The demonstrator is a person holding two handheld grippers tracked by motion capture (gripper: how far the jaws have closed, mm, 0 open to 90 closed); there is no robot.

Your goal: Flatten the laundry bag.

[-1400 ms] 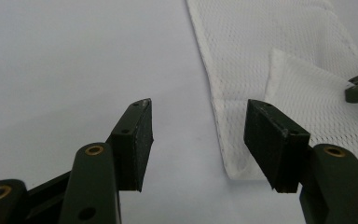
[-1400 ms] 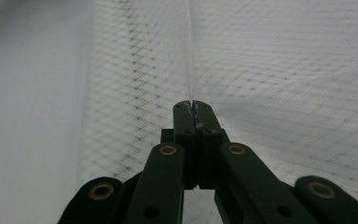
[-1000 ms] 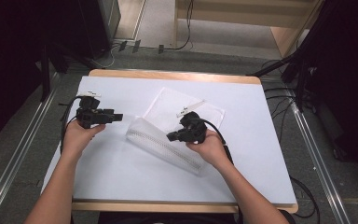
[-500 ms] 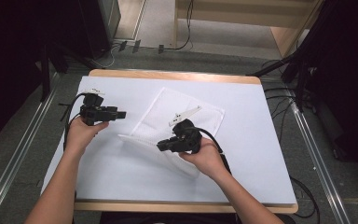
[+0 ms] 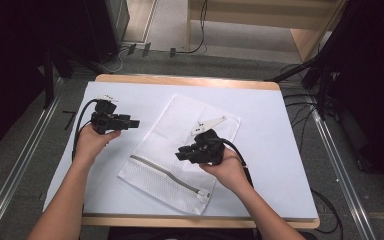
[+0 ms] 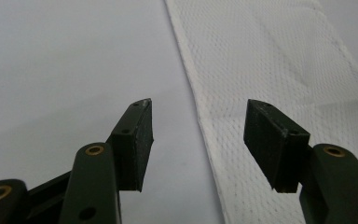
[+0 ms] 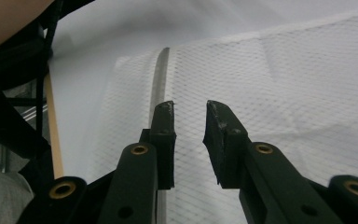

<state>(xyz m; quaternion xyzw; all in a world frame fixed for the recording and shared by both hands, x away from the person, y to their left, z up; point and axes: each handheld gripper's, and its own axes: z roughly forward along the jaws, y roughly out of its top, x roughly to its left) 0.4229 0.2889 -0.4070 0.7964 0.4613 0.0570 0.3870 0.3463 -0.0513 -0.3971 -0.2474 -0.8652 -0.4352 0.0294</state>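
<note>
White mesh laundry bag (image 5: 180, 150) lay flat, spread mid-table, zipper (image 5: 167, 175) toward person — a second earlier it was folded over. Right gripper (image 5: 182, 154) above bag, jaws just opening, narrow gap, nothing between. Left gripper (image 5: 132, 123) wide, empty, beside bag edge — unfolding apparently done.

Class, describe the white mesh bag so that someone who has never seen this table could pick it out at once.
Start from the white-covered table. Near its middle, slanting toward the front edge, lies the flat white mesh laundry bag. Its netted weave and the grey zipper along its near end set it apart from the smooth sheet beneath.
</note>
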